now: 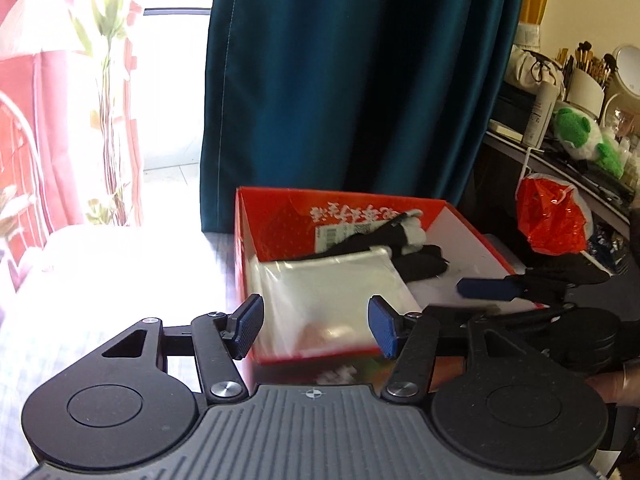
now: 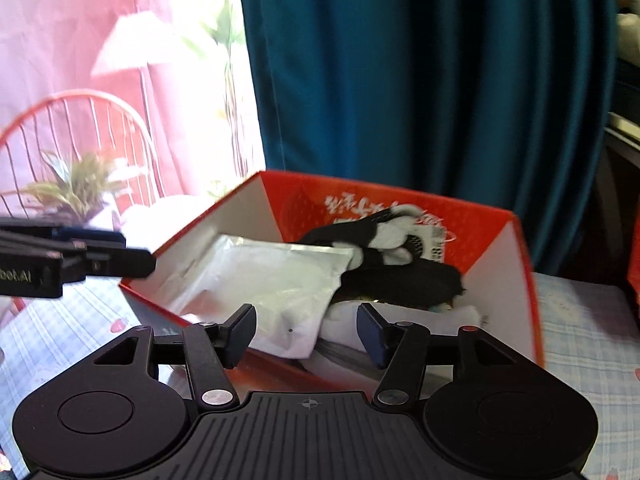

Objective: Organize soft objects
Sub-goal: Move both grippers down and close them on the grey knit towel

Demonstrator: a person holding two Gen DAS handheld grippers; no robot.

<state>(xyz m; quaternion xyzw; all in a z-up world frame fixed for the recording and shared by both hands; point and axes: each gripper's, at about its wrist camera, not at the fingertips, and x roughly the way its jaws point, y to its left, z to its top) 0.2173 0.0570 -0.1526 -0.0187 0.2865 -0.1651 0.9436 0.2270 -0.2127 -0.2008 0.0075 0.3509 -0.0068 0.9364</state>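
A red cardboard box (image 1: 246, 240) (image 2: 500, 236) stands open on a checked cloth. Inside lie a clear plastic bag (image 1: 332, 296) (image 2: 264, 280) and black and white soft items (image 1: 408, 248) (image 2: 400, 256). My left gripper (image 1: 316, 322) is open and empty at the box's near wall; its fingers (image 2: 100, 260) show at the left in the right wrist view. My right gripper (image 2: 306, 330) is open and empty at the box's near edge; its fingers (image 1: 488, 288) reach over the box's right side in the left wrist view.
A teal curtain (image 1: 352, 80) hangs behind the box. A bright window with a plant (image 1: 108, 120) is at the left. At the right a dark shelf holds a green plush toy (image 1: 580, 136), bottles and brushes; a red plastic bag (image 1: 552, 216) hangs below.
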